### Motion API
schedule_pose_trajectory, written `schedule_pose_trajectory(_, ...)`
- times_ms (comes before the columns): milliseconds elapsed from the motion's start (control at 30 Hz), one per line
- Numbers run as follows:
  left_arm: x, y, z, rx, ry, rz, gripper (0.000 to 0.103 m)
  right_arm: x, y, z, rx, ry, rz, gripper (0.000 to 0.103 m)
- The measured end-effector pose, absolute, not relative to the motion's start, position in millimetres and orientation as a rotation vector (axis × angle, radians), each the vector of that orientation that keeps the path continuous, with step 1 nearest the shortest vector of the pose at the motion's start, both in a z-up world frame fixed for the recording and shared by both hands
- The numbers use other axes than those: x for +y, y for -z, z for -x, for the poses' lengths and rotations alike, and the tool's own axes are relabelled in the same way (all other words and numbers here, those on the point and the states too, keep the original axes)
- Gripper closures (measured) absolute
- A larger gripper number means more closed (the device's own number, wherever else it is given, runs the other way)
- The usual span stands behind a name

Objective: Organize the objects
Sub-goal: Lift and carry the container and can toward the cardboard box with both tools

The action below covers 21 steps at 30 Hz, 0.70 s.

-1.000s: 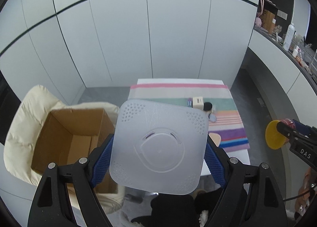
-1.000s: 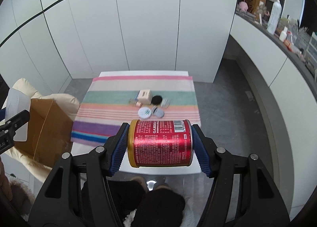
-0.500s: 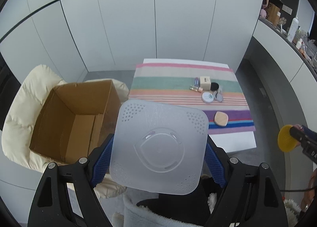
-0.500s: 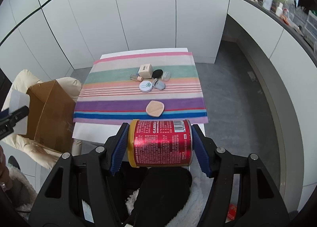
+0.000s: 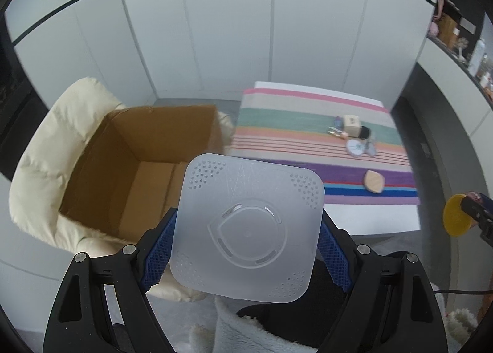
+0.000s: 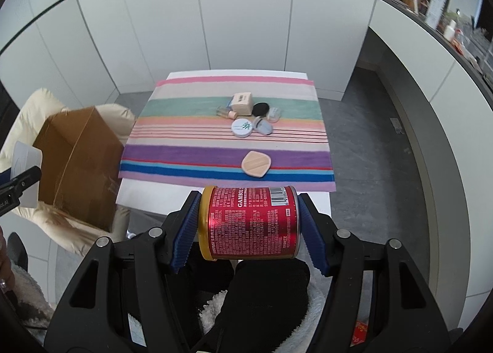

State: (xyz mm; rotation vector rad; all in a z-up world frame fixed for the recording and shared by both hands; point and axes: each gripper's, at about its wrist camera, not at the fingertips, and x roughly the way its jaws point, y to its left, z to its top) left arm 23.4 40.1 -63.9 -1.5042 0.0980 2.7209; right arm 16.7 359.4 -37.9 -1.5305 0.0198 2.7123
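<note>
My left gripper (image 5: 246, 233) is shut on a frosted white square plastic lid (image 5: 246, 226), its blue pads pressing both side edges. Behind it stands an open cardboard box (image 5: 138, 162) on a cream padded chair (image 5: 46, 152). My right gripper (image 6: 248, 223) is shut on a red can (image 6: 249, 223) with a gold rim, held sideways above the near table edge. On the striped cloth (image 6: 228, 140) lie a peach puff (image 6: 255, 163), a round white tin (image 6: 242, 127), a small beige box (image 6: 242, 103) and other small cosmetics. The can's yellow end (image 5: 456, 214) shows at the left wrist view's right edge.
White cabinet doors fill the background. A dark counter (image 6: 437, 26) with bottles and clutter curves along the right. The white table (image 6: 148, 192) stands on grey floor; the box (image 6: 77, 165) on its chair sits to its left. A person's dark trousers and fleecy slippers show below both grippers.
Both hands moved back and down from the table. In the left view the cardboard box swung toward the centre behind the lid; in the right view the whole cloth came into sight. Both grips held.
</note>
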Motion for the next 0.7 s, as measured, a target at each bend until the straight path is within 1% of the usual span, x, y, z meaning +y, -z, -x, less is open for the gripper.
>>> schedule_pose_trajectory(200,0,77,-32,-0.02,-2.722,1.601,0.018,316,44,-7,-0.085,-2.775,1.579,0.038)
schedule_pose_trajectory(467,-62,85,-61,-0.114,-2.834,1.666,0.018,235,58,-1,-0.209,-2.9,1.702,0.038)
schedule_pose_trajectory(700,-110,91,-88,-0.203,-2.905,1.737,0.018,159,71,-11,-0.378,-3.002,1.823,0.038)
